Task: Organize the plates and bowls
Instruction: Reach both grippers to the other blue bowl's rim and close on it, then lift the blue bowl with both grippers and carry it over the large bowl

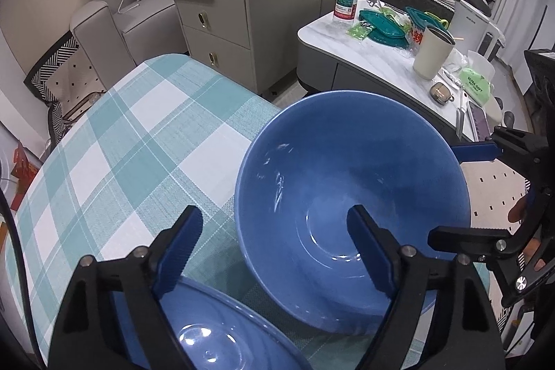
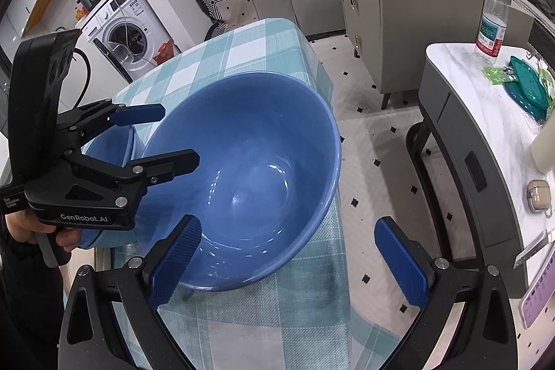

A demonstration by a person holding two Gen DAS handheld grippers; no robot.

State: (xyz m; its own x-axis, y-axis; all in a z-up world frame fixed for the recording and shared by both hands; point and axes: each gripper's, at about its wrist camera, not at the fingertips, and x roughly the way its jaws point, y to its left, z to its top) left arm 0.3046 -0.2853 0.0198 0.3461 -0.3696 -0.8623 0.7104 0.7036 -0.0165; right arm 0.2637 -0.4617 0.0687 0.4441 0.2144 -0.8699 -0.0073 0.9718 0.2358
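large bowl [image 2: 242, 175]: blue, upright, near the right edge of the table [image 1: 131, 134], its rim reaching out to that edge; cloth drapes off just beside it.
second bowl [image 1: 215, 335]: blue, same glaze, beside the large bowl on the near-left part of the table; the 2 look close, but you cannot tell whether they touch.
left gripper [image 1: 277, 248]: your jaws stand spread and straddle the large bowl's left wall, 1 pad inside, 1 outside; neither pad presses on the wall, so nothing is held.
right gripper [image 2: 291, 252]: your jaws stand spread at the near rim of the large bowl, 1 pad low against its outer wall, the other out over the floor; holding nothing.
step in hand, judged: a rim grip on the large bowl, probably to nest it with the second bowl.
risk 1: a pinch on 1 thin glazed wall. If you lift from 1 side only, the bowl may tilt and slip from the pads.
risk 2: the table's right edge. Any push to the right while closing could slide the bowl off onto the floor.
risk 3: the cloth. A pad dragging on it could pull both bowls along.
risk 4: the 2 grippers work close together; crossing paths could knock the rim.
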